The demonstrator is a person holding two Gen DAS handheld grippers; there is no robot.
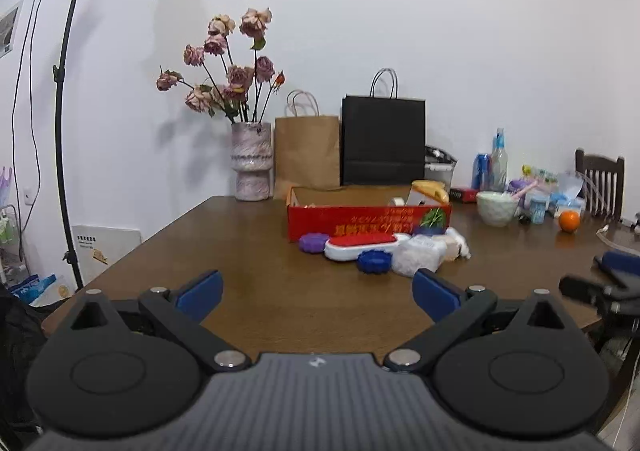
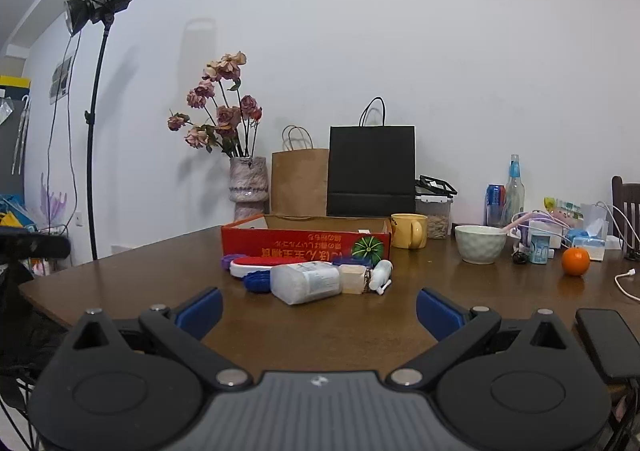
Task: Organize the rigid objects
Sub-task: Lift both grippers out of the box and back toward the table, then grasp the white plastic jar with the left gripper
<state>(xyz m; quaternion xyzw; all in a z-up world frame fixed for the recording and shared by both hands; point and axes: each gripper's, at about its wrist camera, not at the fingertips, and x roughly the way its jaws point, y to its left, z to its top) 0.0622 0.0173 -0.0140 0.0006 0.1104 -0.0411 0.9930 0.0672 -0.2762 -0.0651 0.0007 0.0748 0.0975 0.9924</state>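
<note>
Brown worktop (image 2: 460, 291) lies bare between both grippers' spread, empty fingers (image 1: 200, 291) and a cluster ahead: white jar (image 2: 306, 283), red-and-white brush (image 1: 362, 245), blue discs (image 1: 374, 261). Just behind, touching them, the red box (image 2: 306, 245) stands open, contents mostly hidden. Open room lies left of the cluster, toward the worktop's left edge.

A red box (image 2: 304, 247) is showing orange lettering (plus a green-striped emblem); a yellow mug (image 2: 408, 230) and 1 orange (image 2: 575, 261) are sitting on the brown table (image 2: 460, 303).
</note>
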